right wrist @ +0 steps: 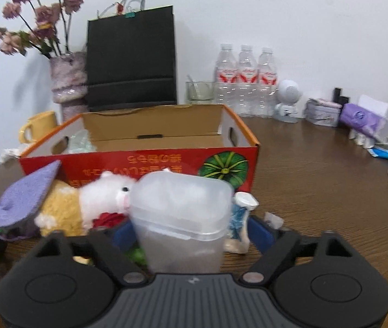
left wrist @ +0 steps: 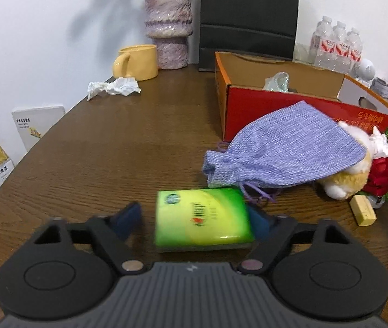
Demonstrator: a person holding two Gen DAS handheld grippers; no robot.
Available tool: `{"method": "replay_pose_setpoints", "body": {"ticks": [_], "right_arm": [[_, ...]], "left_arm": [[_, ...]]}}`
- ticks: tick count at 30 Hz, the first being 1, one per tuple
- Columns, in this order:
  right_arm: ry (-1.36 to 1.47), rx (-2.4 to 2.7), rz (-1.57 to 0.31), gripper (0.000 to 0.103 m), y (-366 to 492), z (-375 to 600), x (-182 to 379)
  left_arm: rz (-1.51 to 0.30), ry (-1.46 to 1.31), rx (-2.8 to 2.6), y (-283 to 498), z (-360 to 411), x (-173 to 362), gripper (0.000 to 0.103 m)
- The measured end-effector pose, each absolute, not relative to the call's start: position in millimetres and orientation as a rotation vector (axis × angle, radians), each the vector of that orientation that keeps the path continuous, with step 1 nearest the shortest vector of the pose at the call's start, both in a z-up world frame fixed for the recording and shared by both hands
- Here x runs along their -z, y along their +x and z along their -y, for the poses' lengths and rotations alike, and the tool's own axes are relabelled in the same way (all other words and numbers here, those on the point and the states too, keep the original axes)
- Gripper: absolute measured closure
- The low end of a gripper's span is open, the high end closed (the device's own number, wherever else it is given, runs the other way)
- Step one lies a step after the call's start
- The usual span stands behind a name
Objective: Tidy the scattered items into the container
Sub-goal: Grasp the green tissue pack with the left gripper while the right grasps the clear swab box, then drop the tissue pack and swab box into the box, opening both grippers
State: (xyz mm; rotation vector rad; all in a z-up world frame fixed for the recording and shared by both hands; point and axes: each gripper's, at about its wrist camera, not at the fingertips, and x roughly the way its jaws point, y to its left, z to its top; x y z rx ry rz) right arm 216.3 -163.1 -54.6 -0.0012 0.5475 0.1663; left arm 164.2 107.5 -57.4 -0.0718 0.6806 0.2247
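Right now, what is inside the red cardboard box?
A crumpled clear plastic wrapper lies in the red cardboard box by its left wall. Its near wall hides most of the floor.

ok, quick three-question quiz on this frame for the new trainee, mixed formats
1. True or false: the purple pouch lies inside the red box.
2. Between the fingers of the left gripper is: A) yellow mug, B) green tissue pack, C) water bottle.
3. What stands between the fingers of the right gripper?
Key: 1 false, it lies outside, in front of the box. 2 B. 3 a clear plastic tub.
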Motion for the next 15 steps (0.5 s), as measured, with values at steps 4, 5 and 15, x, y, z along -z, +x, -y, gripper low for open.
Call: {"method": "replay_pose_setpoints", "body": {"ticks": [4,5,15], "right_arm": [[-0.015,-0.188,-0.548,0.036,211,170,55],[-0.013,-0.195,-0.546,0.036,209,172,55],[-0.004,-0.220,-0.509,0.036,192,186,49]], "left_arm": [[-0.658,-0.101,-0.196,158,-111,56,0.038],[-0.652,-0.105,-0.192,156,-111,56,0.038],[-0.603,-0.120,-0.197,139,-109,46,0.038]]}}
